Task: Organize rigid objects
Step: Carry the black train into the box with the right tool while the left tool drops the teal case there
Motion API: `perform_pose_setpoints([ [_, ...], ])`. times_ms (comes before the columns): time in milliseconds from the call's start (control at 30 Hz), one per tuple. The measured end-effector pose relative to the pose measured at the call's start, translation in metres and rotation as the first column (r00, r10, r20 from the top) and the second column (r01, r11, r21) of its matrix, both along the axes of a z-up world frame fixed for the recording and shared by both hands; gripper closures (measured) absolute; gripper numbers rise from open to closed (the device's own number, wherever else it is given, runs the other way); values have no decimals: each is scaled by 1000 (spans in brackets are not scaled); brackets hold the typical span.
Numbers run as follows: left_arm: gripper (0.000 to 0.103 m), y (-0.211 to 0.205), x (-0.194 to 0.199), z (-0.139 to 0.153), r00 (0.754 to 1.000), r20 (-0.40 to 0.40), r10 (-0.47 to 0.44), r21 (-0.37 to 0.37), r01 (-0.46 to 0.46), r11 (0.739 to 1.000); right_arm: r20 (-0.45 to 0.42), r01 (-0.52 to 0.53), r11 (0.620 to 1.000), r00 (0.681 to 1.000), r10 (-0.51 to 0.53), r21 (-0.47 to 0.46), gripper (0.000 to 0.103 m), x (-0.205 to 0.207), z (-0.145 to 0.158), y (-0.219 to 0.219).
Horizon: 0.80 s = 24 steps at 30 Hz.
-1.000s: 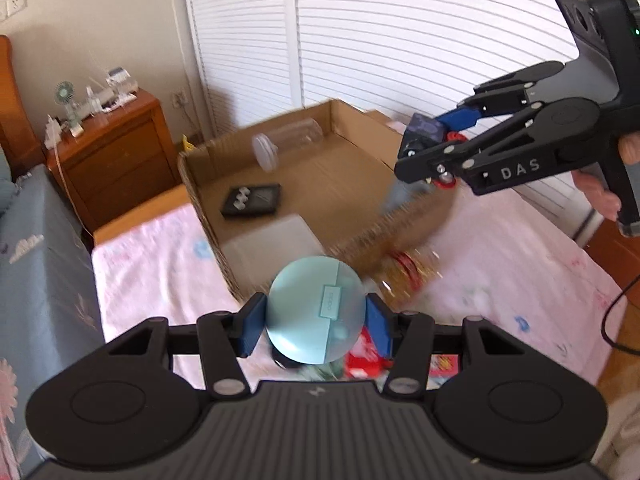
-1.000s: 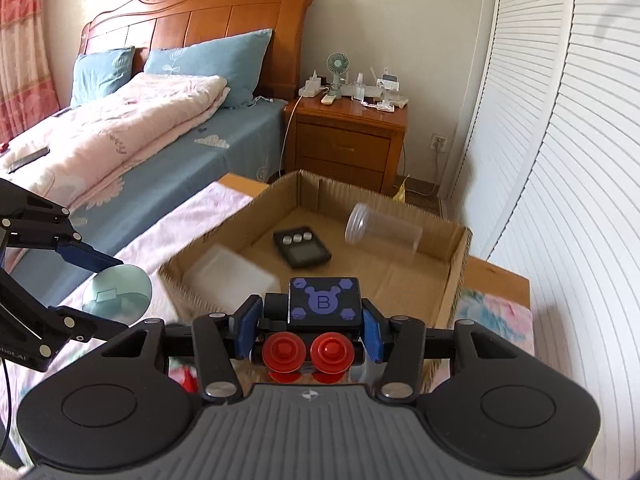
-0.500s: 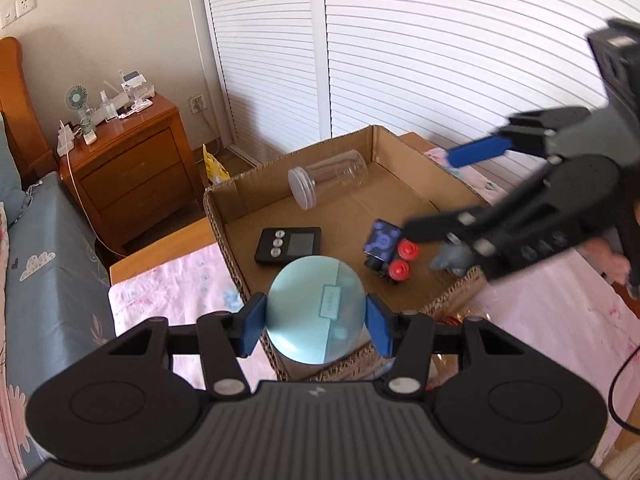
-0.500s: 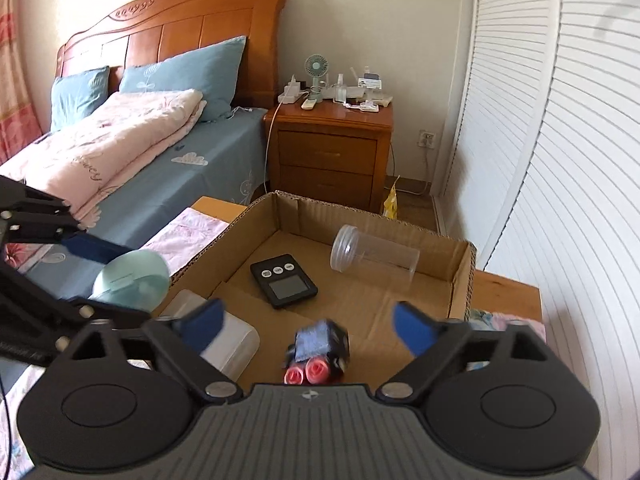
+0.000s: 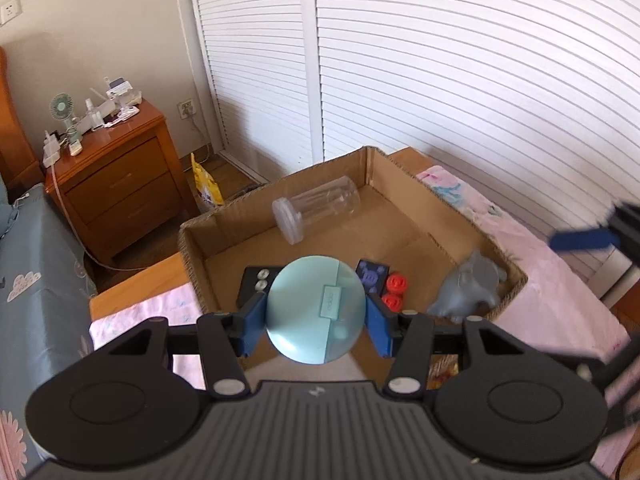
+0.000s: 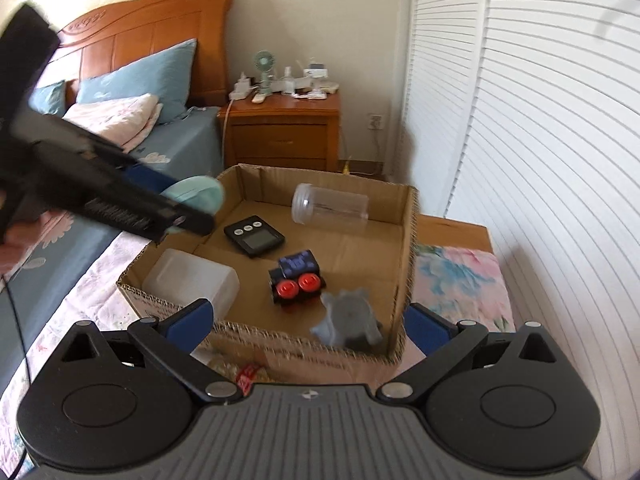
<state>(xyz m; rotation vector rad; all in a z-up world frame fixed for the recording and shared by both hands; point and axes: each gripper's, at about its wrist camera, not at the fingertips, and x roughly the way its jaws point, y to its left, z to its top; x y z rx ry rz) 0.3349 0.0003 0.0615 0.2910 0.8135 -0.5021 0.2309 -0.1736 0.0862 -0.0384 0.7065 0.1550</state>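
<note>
Now the step in hand looks like dropping the held piece into the shallow brown cardboard box (image 5: 400, 216); best to carry it well past the box's near wall, lower it over bare floor between the black digital timer (image 6: 254, 236) and the translucent white plastic tub (image 6: 192, 280), and only then spread the fingers, so it neither rolls nor lands on the clear plastic jar (image 5: 316, 208) lying at the box's far wall; the black toy block with red wheels (image 6: 298, 284) and the grey plastic figure (image 6: 348, 316) sit toward the box's near right corner; the left claw (image 5: 316, 312) hangs above the near wall, pinching a round pale-blue plastic case (image 5: 316, 308); the right claw (image 6: 308, 320), level just outside that wall, is spread wide and carries nothing.
</note>
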Motion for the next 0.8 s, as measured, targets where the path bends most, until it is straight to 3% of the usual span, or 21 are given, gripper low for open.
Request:
perform_pose_setpoints([
  [400, 51, -82, 46, -24, 995, -69, -74, 24, 76, 997, -2, 73, 997, 997, -73, 30, 0, -28, -9, -24],
  [667, 51, -112, 63, -47, 990, -115, -80, 34, 84, 996, -12, 101, 994, 995, -101, 35, 0, -33, -14, -38],
  [700, 47, -114, 64, -46, 992, -101, -76, 32, 79, 996, -14, 105, 994, 994, -104, 37, 0, -33, -14, -40],
  [800, 16, -114, 62, -39, 995, -82, -64, 20, 66, 998, -14, 113, 993, 994, -112, 38, 0, -35, -13, -42],
])
